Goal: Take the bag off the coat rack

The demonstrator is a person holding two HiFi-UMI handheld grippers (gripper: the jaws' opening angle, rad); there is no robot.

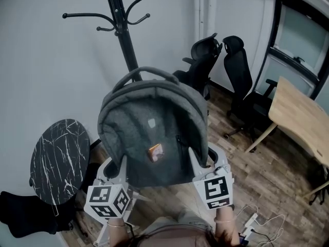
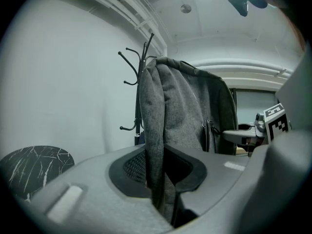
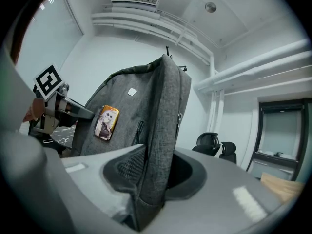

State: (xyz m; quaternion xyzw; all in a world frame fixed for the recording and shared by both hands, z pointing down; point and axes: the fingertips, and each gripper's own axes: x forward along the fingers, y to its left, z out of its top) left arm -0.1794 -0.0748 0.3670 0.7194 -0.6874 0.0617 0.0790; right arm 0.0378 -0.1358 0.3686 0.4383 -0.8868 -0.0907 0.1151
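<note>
Bag [image 1: 144, 122] before white wall [image 1: 51, 60], wood floor [image 1: 267, 189] — office chairs [image 1: 241, 71], marble table [image 1: 59, 158]

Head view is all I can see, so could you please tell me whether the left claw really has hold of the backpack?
Observer: Yes. In its own view the left claw is shut on the backpack, pinching the fabric of its side edge.
Operator: Thank you. And the right one?
Observer: The right claw is likewise shut on the opposite side edge, with fabric pressed between its jaws.
Operator: Is anything overhead if we lift?
Observer: The right gripper view shows a ceiling vent and wall pipes high above the backpack's top.
</note>
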